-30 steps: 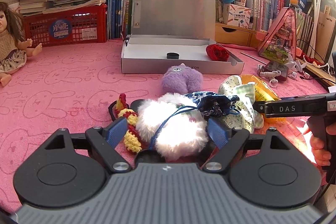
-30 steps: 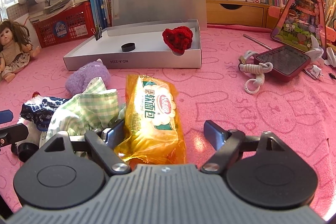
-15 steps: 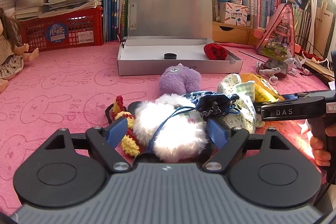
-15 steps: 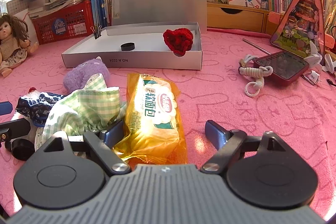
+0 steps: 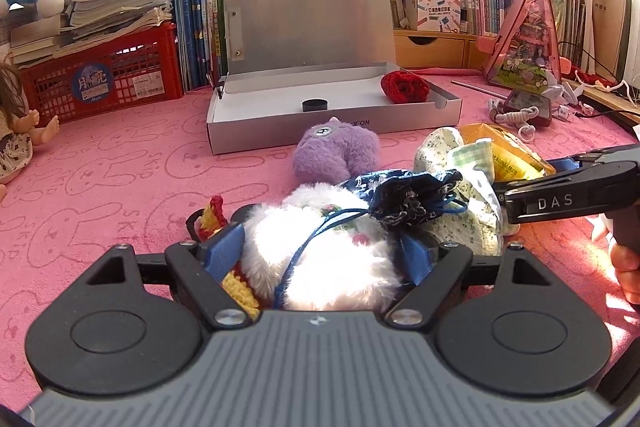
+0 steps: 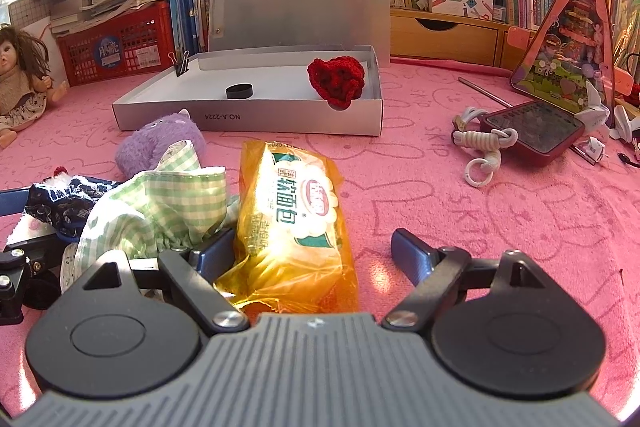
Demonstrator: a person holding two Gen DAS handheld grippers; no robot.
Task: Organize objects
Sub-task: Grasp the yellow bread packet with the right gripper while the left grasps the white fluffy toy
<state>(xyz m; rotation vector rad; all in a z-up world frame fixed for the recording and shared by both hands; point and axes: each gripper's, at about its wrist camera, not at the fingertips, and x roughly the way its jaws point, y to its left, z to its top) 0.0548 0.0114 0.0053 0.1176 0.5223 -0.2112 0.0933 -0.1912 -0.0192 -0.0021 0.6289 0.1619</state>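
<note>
Straddling white plush (image 5: 320, 259), left hand-held gripper (image 5: 320, 251) gapes; right (image 6: 316, 255) wide around bread (image 6: 296, 219).

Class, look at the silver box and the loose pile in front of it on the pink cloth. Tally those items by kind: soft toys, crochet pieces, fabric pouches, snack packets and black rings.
Soft toys: 2, purple plush, white fluffy toy
Crochet pieces: 2, red crochet heart, yellow-red crochet piece
Fabric pouches: 2, navy drawstring pouch, green checked pouch
Snack packets: 1, orange bread packet
Black rings: 1, black ring
Total: 8
</note>
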